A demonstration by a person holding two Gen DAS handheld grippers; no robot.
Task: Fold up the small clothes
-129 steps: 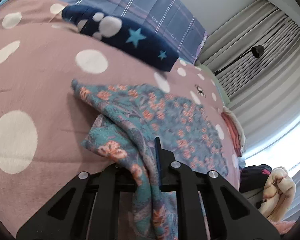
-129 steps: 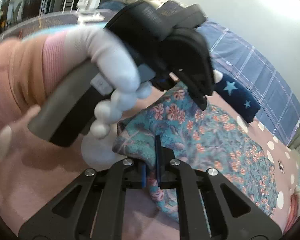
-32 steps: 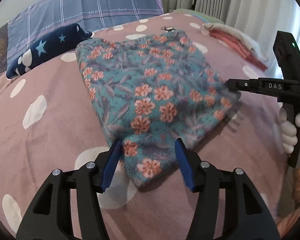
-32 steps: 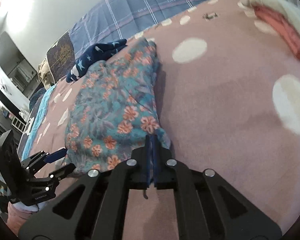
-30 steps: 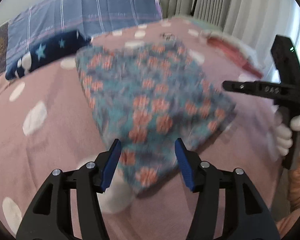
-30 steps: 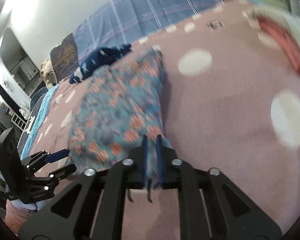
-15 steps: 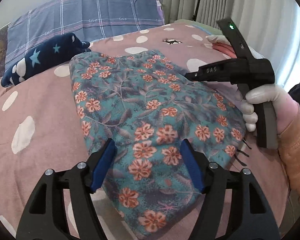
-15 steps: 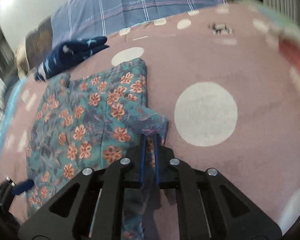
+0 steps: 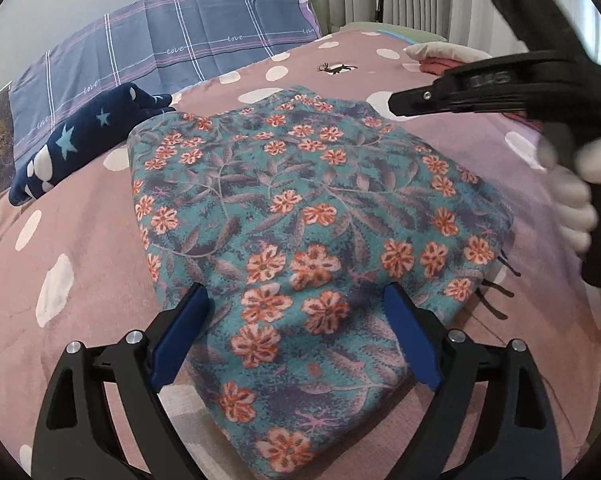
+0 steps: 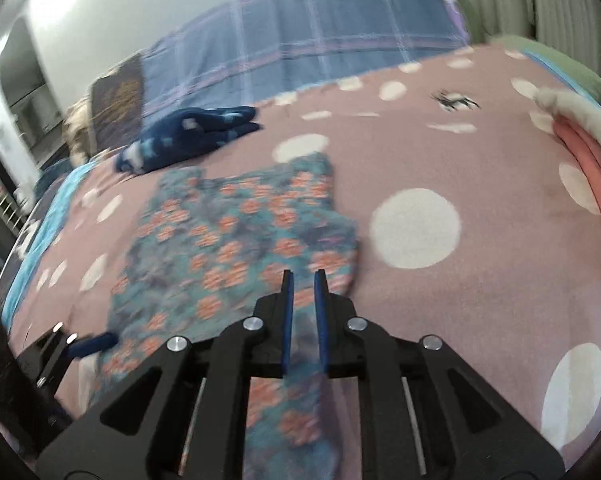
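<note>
A teal floral garment (image 9: 300,200) lies folded flat on the pink dotted bedspread (image 9: 60,240). My left gripper (image 9: 296,296) straddles its near corner; the jaws are opening wide and the pads do not touch the cloth between them. A white-gloved hand carries my right gripper (image 9: 396,104) just above the garment's far right corner. In the blurred right wrist view, the right gripper (image 10: 303,280) has a narrow, widening gap. The floral garment (image 10: 240,232) shows through it from below and is not pinched. A left fingertip (image 10: 94,342) shows at the lower left.
A navy star-print garment (image 9: 80,144) lies at the far left, before a plaid pillow (image 9: 180,48). A stack of folded pink and white clothes (image 10: 588,160) sits at the bed's right edge. Curtains hang behind it.
The garment, earlier bunched in both grippers, now lies folded flat. My left jaws have spread wider over its near corner. My right gripper has moved from the near right edge to the far right corner.
</note>
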